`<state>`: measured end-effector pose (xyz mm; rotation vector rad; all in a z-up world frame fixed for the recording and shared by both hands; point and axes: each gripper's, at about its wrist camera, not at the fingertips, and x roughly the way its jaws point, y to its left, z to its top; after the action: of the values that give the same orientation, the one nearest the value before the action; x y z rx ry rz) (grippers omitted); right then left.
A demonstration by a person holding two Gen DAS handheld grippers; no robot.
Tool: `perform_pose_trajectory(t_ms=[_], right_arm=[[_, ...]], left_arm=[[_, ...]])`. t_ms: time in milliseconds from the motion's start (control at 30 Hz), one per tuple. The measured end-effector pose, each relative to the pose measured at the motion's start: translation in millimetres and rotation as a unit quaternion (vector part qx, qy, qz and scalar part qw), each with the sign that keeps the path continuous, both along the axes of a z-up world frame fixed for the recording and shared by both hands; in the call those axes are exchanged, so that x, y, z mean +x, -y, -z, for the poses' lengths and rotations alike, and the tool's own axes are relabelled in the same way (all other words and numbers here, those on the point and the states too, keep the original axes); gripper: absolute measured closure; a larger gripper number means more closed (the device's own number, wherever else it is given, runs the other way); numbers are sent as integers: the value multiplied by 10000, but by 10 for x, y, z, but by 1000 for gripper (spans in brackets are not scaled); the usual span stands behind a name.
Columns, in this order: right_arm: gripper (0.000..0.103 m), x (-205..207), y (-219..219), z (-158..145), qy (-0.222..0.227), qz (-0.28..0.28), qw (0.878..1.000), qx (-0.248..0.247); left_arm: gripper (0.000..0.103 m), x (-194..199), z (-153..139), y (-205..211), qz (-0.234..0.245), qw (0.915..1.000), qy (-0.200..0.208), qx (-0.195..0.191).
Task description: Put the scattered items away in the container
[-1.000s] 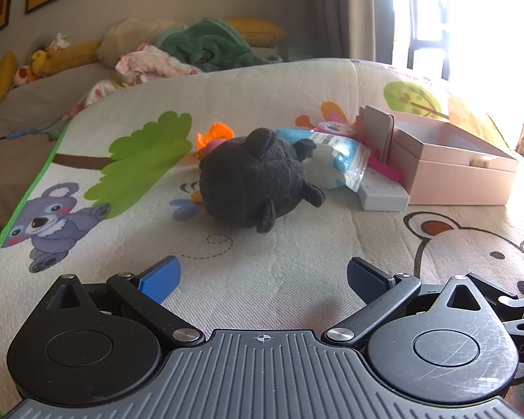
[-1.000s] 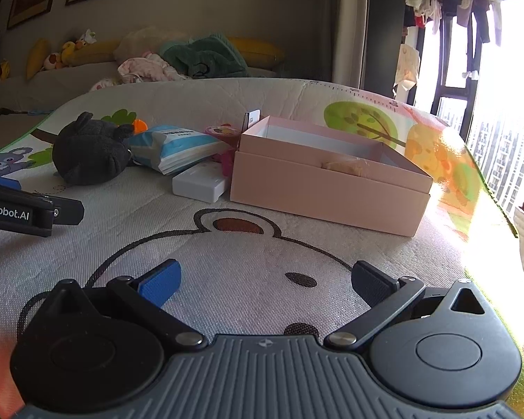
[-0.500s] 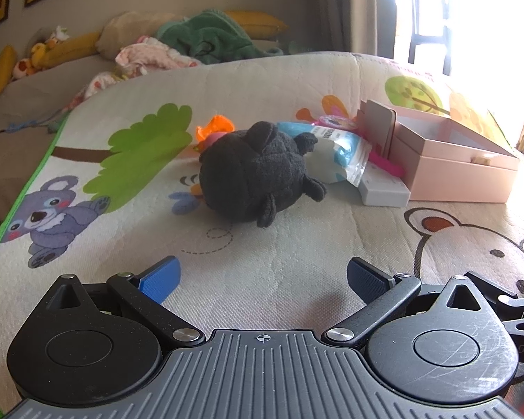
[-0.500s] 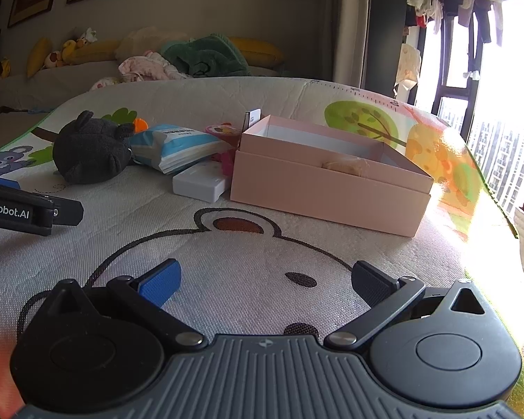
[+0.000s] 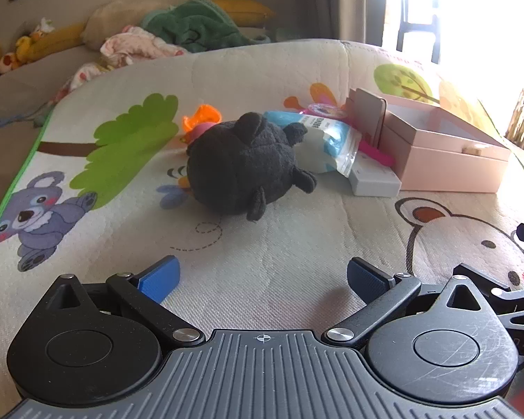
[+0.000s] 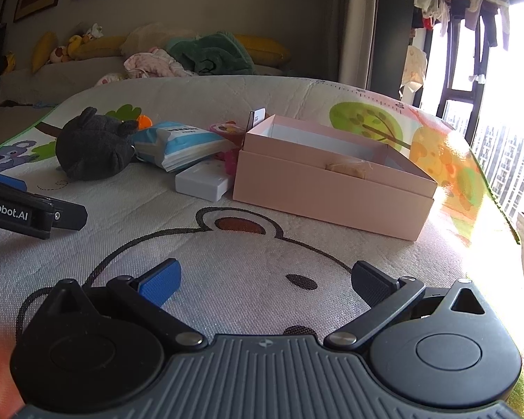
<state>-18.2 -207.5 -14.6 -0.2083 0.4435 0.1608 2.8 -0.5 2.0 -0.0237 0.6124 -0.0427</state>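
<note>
A black plush toy lies on the play mat, straight ahead of my open, empty left gripper. Behind it lie an orange toy, a blue-white wipes pack, a pink toy and a white box. The open pink box stands to the right. In the right wrist view my open, empty right gripper faces the pink box, which holds a tan item. The plush, wipes pack and white box lie left of it.
The cartoon play mat covers the floor. A sofa with cushions and clothes stands behind. My left gripper's body juts in at the left of the right wrist view. A bright window is at the right.
My left gripper has moved forward and tilted down a little, so the plush sits lower and nearer in its view. My right gripper has stayed still.
</note>
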Motion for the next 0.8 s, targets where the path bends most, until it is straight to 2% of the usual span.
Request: perform_pose_trajectory(t_ms=[167,267,367,533,700,733,800], right_arm=[[0,90,30,-59,-315,-98,9995,29],[0,213,74,-118,-759,-130,9969,190],[0,359,188,-152,-1315,-96,9892,635],[0,302,185,-121,-1269,-126,9899,627],[0,446,123,-216,-1657,-154,9847,513],[0,470,86,-244,-1632,-236,9851,496],[0,474,-46,-321,-1243,-343,9910,362]], left_arm=[[0,65,-60,-40,202,9998,-58,-18],[0,105,-130,-79,162,9998,83,88],[0,154,-188,-103,157,9993,261,231],[0,258,-171,-163,92,9991,340,235],[0,282,-164,-256,-59,9992,401,22],[0,284,-159,-283,-129,9991,393,-47],[0,279,-150,-349,-264,9986,389,-234]])
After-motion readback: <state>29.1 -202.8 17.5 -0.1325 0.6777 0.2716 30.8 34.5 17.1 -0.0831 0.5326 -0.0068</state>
